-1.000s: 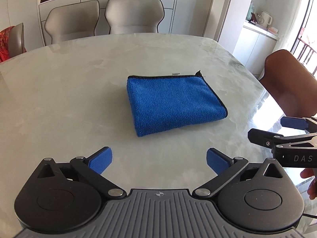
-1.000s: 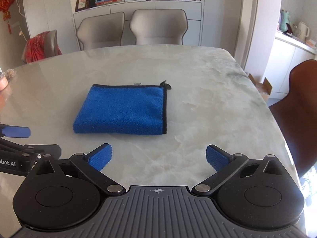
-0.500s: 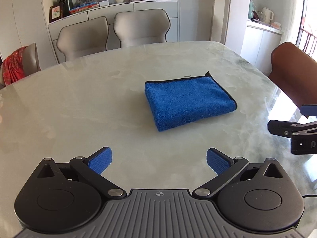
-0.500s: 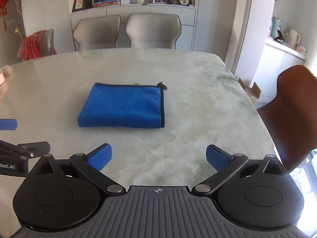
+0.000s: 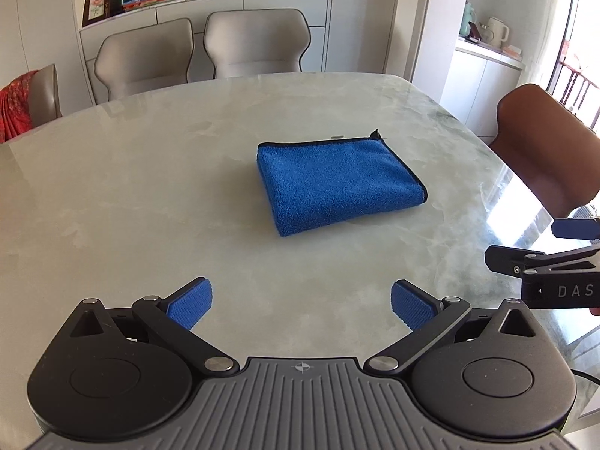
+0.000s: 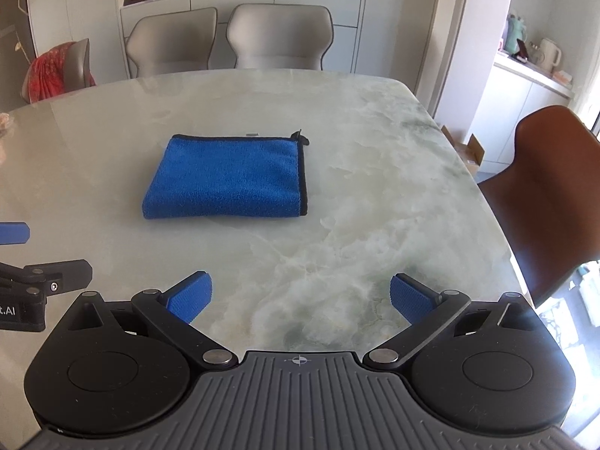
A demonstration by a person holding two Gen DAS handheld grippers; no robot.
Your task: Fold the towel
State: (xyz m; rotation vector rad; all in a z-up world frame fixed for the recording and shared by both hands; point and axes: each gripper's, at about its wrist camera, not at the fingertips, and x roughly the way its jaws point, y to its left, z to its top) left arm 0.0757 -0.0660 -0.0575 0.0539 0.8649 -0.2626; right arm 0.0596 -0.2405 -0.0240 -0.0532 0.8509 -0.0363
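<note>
A blue towel [image 5: 337,183] with black edging lies folded into a thick rectangle on the marble table [image 5: 150,172]; it also shows in the right wrist view [image 6: 228,180]. My left gripper [image 5: 302,305] is open and empty, held back from the towel near the table's front. My right gripper [image 6: 300,300] is open and empty too, to the right of and behind the towel. The right gripper's side shows at the right edge of the left wrist view [image 5: 543,262], and the left gripper's side shows at the left edge of the right wrist view [image 6: 37,281].
Two grey chairs [image 5: 202,48] stand at the table's far side before a white cabinet [image 5: 210,7] with ornaments. A brown chair [image 6: 547,195] stands at the right side. A chair with red cloth [image 6: 56,71] stands far left.
Both grippers have pulled back and risen a little from the towel, so it looks smaller and farther. Both stay open. The towel has not moved.
</note>
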